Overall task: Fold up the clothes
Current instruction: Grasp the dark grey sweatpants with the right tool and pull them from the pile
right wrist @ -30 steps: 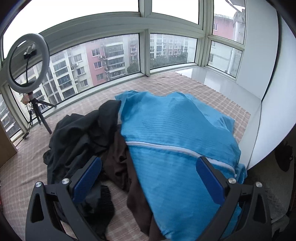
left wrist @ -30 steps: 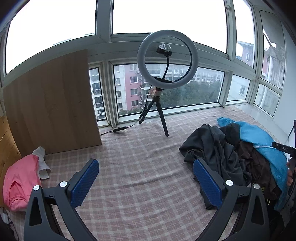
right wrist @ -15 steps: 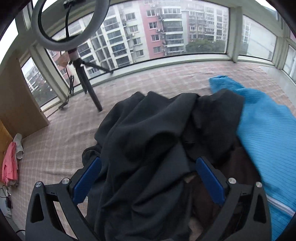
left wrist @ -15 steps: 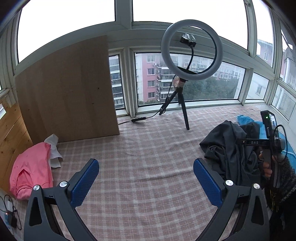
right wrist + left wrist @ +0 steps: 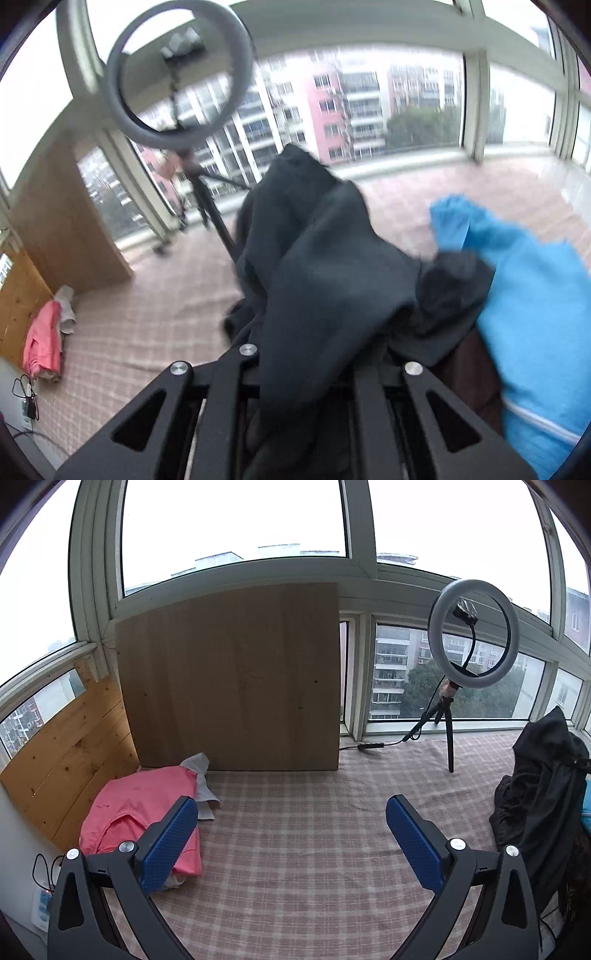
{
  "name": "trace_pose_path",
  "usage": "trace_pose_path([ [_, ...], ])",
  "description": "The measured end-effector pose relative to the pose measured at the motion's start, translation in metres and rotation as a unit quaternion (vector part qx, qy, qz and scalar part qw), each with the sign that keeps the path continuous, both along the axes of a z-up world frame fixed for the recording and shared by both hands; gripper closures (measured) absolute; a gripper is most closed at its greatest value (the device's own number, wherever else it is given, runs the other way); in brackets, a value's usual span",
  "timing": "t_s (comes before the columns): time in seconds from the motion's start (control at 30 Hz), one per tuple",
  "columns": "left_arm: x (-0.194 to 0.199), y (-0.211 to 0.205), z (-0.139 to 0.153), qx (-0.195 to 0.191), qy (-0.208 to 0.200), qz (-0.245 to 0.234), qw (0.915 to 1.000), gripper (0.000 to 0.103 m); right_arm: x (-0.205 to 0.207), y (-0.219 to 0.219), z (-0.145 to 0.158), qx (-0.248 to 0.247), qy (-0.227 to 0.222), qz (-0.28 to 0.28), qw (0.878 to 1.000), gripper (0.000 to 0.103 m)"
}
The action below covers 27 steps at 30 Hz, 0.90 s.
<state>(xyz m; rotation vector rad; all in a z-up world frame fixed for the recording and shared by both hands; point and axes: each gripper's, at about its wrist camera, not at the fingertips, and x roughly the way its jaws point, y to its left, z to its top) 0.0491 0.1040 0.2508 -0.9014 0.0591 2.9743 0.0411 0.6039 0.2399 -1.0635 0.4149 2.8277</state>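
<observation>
Our right gripper [image 5: 306, 373] is closing its jaws on the black garment [image 5: 332, 273], lifted ahead of them. Our left gripper [image 5: 291, 834] stands spread, nothing between; the garment hangs right of it.

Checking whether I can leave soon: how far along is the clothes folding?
Early on. Done: a pink garment lies folded by the wooden board. In hand: the right gripper is closing on a black garment; the left gripper is empty. Left: blue and brown garments.
</observation>
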Motion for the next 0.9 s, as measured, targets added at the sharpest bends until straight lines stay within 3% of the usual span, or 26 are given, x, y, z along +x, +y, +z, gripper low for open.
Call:
trace_pose_path([
  [0.13,0.012,-0.017,0.007,0.014,0.016,-0.004,0.9998,0.001,-0.008,-0.077,0.057,0.039,0.03,0.094,0.994,0.093],
  [0.2,0.017,-0.021,0.007,0.024,0.018,-0.009,0.9995,0.001,-0.026,-0.13,0.068,0.021,0.032,0.156,0.987,0.093],
  [0.3,0.021,-0.027,0.004,0.023,0.01,-0.015,0.9996,0.001,-0.065,-0.215,0.06,0.015,-0.032,0.296,0.954,0.083],
  [0.33,0.022,-0.028,0.004,0.02,0.006,-0.014,0.9997,0.001,-0.069,-0.233,0.055,0.033,-0.055,0.31,0.949,0.083],
  [0.4,0.024,-0.034,0.0,0.021,-0.002,-0.019,0.9996,0.001,-0.063,-0.234,0.052,0.048,-0.058,0.284,0.956,0.077],
  [0.43,0.026,-0.035,-0.002,0.019,-0.005,-0.021,0.9996,0.001,-0.055,-0.223,0.05,0.035,-0.044,0.272,0.961,0.064],
  [0.47,0.026,-0.036,-0.005,0.016,-0.01,-0.023,0.9996,0.001,-0.046,-0.21,0.047,0.022,-0.032,0.256,0.966,0.046],
  [0.53,0.025,-0.037,-0.013,0.012,-0.022,-0.027,0.9993,0.001,-0.021,-0.176,0.031,0.016,-0.027,0.2,0.979,0.036],
  [0.67,0.014,-0.032,-0.03,0.017,-0.056,-0.039,0.9975,0.001,-0.002,-0.113,-0.039,0.01,-0.09,0.091,0.992,0.036],
  [0.8,0.004,-0.014,-0.039,0.019,-0.08,-0.065,0.9945,0.001,0.001,-0.065,-0.115,-0.073,-0.176,0.007,0.982,0.036],
  [0.9,0.004,-0.001,-0.04,0.008,-0.08,-0.082,0.9934,0.001,-0.003,-0.059,-0.148,-0.123,-0.183,0.017,0.975,0.036],
])
